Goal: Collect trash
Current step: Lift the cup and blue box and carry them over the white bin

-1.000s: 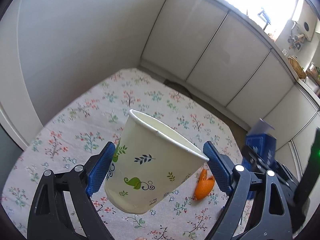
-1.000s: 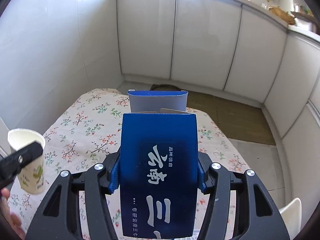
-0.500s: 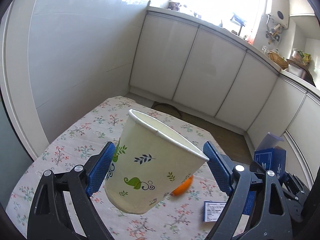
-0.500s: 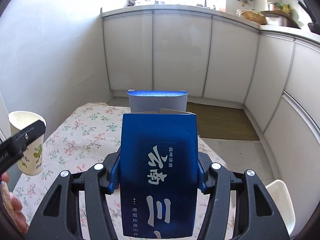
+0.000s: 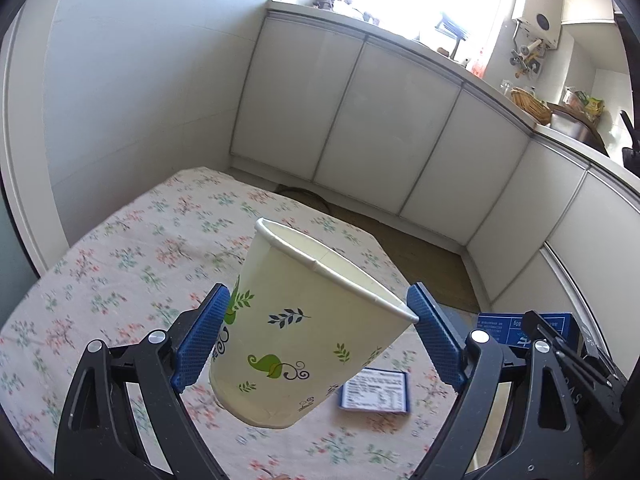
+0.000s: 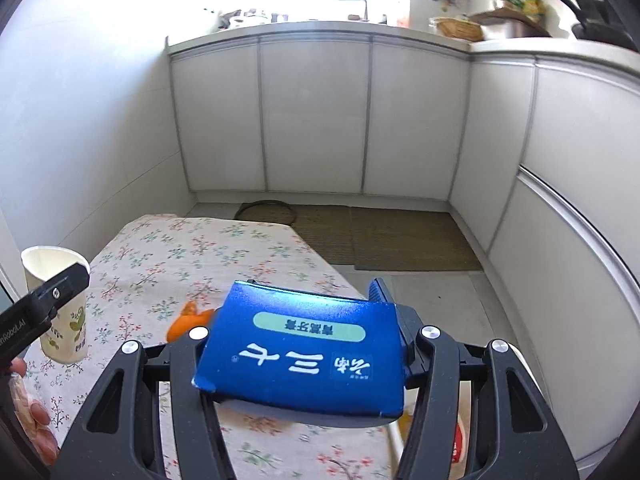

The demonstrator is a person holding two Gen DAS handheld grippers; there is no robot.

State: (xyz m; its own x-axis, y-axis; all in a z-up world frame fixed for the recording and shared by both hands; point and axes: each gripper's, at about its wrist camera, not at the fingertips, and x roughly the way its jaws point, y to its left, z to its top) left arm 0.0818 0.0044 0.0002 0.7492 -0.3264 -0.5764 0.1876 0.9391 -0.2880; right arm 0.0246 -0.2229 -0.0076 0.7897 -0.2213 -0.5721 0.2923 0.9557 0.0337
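A cream paper cup [image 5: 304,320] printed with green leaves hangs tilted above the floral tablecloth [image 5: 132,264], and my left gripper [image 5: 316,332] is shut on it, its blue pads [image 5: 204,336] pressing on both sides. My right gripper [image 6: 300,320] is shut on a dark blue carton [image 6: 304,348] with white lettering, which lies tipped over, broad face up, across the jaws. The left wrist view shows that carton [image 5: 520,326] at the right edge. The right wrist view shows the cup [image 6: 60,320] at the far left. An orange peel [image 6: 188,322] lies on the cloth beside the carton.
A blue-and-white printed card [image 5: 376,394] lies on the cloth under the cup. White cabinets [image 6: 316,120] line the far wall, with brown mats [image 6: 400,240] on the floor. A person's hand [image 6: 32,420] shows at lower left. A white object [image 6: 400,432] sits beyond the table's right edge.
Both grippers have swung across and slightly up over the table. The blue carton has tipped from upright to lying flat in the right jaws. The cup's grip is unchanged.
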